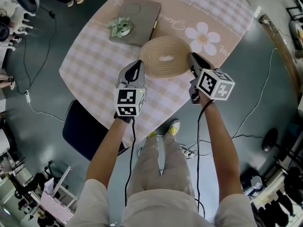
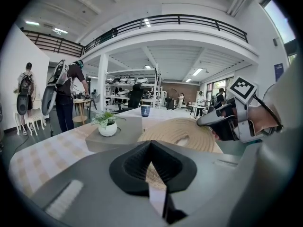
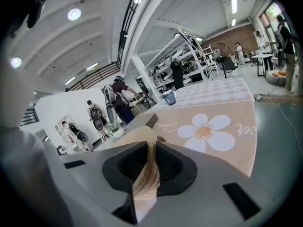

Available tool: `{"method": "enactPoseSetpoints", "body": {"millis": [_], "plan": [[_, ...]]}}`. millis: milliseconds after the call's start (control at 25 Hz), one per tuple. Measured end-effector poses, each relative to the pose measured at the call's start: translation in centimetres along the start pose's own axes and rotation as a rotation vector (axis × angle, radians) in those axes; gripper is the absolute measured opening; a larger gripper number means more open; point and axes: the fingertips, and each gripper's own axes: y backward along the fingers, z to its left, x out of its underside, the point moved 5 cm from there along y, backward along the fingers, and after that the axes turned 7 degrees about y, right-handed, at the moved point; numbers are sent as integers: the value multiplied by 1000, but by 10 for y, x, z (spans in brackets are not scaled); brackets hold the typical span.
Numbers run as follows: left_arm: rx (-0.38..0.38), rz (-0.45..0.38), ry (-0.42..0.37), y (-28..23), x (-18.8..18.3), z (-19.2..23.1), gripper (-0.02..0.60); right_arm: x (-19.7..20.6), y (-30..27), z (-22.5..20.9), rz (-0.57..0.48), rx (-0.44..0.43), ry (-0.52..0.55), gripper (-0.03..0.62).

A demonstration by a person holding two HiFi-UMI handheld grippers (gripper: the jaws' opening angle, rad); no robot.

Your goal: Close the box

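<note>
Right gripper view: the right gripper is clenched on the rim of the round woven box. The left gripper pinches the opposite rim. The box lies flat on the table between them.

Bright, even indoor light; fisheye views.
I see ceiling lamps and a window at far right lighting the scene; shadows lie soft, edges bend and darken, and the near housing of the right gripper blurs.
</note>
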Motion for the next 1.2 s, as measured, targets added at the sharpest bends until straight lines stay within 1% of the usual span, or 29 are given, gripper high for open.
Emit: {"method": "enactPoseSetpoints", "body": {"millis": [160, 440, 520, 560, 680, 720, 800, 880, 1080, 1200], "plan": [[0, -3, 7, 1, 1, 1, 2, 3, -5, -2, -3, 31, 34, 63], [4, 16, 8, -2, 8, 1, 2, 6, -6, 2, -30, 111, 247, 67], [2, 21, 15, -4, 9, 0, 2, 7, -7, 1, -26, 138, 283, 69], [5, 23, 16, -4, 10, -1, 2, 9, -8, -1, -22, 147, 270, 69], [19, 27, 12, -6, 11, -6, 2, 11, -13, -8, -3, 148, 162, 72], [24, 28, 10, -7, 12, -8, 2, 10, -14, -7, 12, 150, 168, 72], [36, 30, 1, -10, 14, -13, 2, 9, -15, -5, 35, 159, 224, 74], [45, 31, -14, -13, 14, -17, 2, 10, -15, -5, 29, 163, 244, 78], [32, 23, -10, -13, 14, -18, 2, 11, -11, -12, -15, 185, 229, 158], [29, 22, -11, -9, 13, -18, 2, 10, -10, -14, -14, 180, 216, 185]]}}
